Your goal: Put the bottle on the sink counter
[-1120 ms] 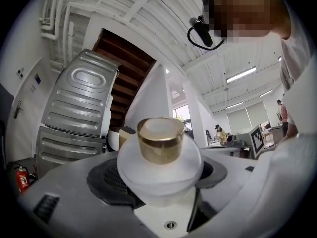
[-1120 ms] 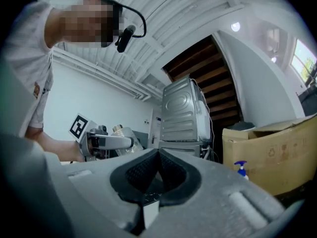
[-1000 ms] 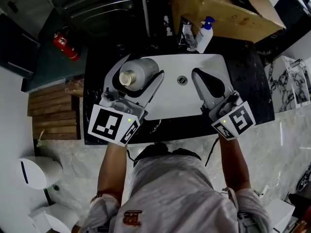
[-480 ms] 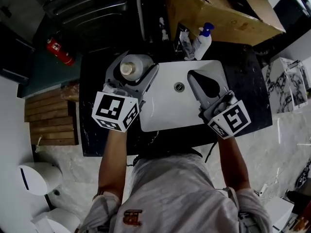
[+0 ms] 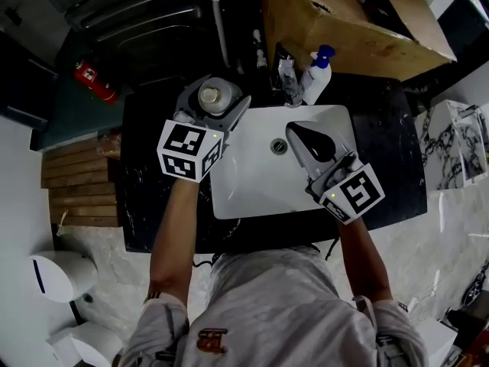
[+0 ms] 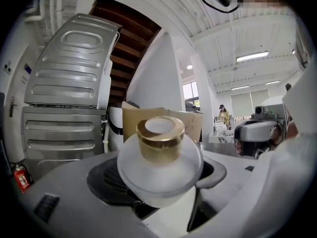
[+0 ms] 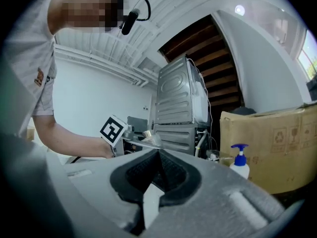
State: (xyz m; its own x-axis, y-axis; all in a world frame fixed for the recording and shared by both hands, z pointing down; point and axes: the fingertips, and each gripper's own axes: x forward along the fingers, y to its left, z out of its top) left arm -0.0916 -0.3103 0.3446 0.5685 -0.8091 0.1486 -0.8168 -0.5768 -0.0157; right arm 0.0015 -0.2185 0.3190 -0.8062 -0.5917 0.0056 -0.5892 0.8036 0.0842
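A frosted bottle (image 5: 216, 96) with a gold cap stands upright between the jaws of my left gripper (image 5: 219, 90), which is shut on it. It hangs over the back left corner of the black sink counter (image 5: 145, 197), just left of the white basin (image 5: 252, 186). In the left gripper view the bottle (image 6: 159, 167) fills the middle, gold cap (image 6: 160, 139) on top, and the gripper (image 6: 166, 185) grips its body. My right gripper (image 5: 304, 138) is shut and empty over the basin; its pads meet in the right gripper view (image 7: 158, 156).
A pump bottle (image 5: 317, 67) and the faucet (image 5: 286, 75) stand behind the basin. A cardboard box (image 5: 344, 21) sits at the back right, a ribbed metal appliance (image 5: 145, 6) at the back left, and a red fire extinguisher (image 5: 95, 82) on the floor to the left.
The left gripper has carried the bottle away from me and a little right, from the basin's left edge toward the counter's back left corner. The right gripper has drifted left over the basin.
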